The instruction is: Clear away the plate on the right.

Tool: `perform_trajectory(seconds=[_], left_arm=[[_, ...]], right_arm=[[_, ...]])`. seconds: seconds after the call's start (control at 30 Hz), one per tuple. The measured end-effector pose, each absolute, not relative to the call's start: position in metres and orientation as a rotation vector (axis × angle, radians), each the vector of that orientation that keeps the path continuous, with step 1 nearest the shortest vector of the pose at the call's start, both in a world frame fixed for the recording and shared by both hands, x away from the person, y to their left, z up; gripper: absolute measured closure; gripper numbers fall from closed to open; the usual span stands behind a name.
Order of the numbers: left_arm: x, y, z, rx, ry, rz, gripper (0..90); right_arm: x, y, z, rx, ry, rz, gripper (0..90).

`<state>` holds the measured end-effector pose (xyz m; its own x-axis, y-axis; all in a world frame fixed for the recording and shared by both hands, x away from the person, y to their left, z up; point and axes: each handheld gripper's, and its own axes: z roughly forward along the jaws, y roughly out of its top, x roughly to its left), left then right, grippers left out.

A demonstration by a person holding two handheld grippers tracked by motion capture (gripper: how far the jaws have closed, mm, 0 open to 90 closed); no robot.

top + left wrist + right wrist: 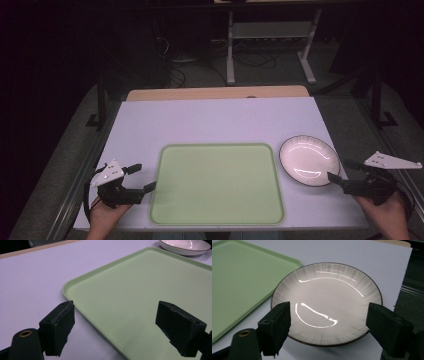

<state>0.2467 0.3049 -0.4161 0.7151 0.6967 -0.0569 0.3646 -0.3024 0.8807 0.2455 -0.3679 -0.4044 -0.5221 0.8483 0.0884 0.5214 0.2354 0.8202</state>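
The plate (310, 160) sits on the white table (215, 120), just beside the right edge of the green tray (216, 184) and close to the table's right edge. It is white with a thin dark rim, upright and empty; light streaks show on its glazed inside. In the right gripper view the plate (327, 302) lies directly ahead, between the two black jaws, with the tray (239, 280) to its left.

The right gripper (340, 171) is held low at the plate's near right side, jaws spread wide and gripping nothing; whether either jaw touches the rim cannot be told.

The tray lies flat at the middle of the near half of the table, empty.

The left gripper (141, 178) is at the tray's left edge, jaws spread wide apart, holding nothing. In the left gripper view its jaws straddle the tray's near left rim (75, 305), one over the table, the other over the tray.
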Motion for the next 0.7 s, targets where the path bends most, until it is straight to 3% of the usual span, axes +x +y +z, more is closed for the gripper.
perform_trajectory(seconds=[0.4, 0.7], left_arm=[[0.248, 0.305, -0.417, 1.925, 0.823, 0.412, 15.5], [0.248, 0.306, -0.417, 1.921, 0.824, 0.41, 15.5]], right_arm=[[0.278, -0.384, -0.413, 1.437, 2.091, 1.133, 25.6], [0.303, -0.391, -0.426, 1.568, 2.102, 1.084, 36.3]])
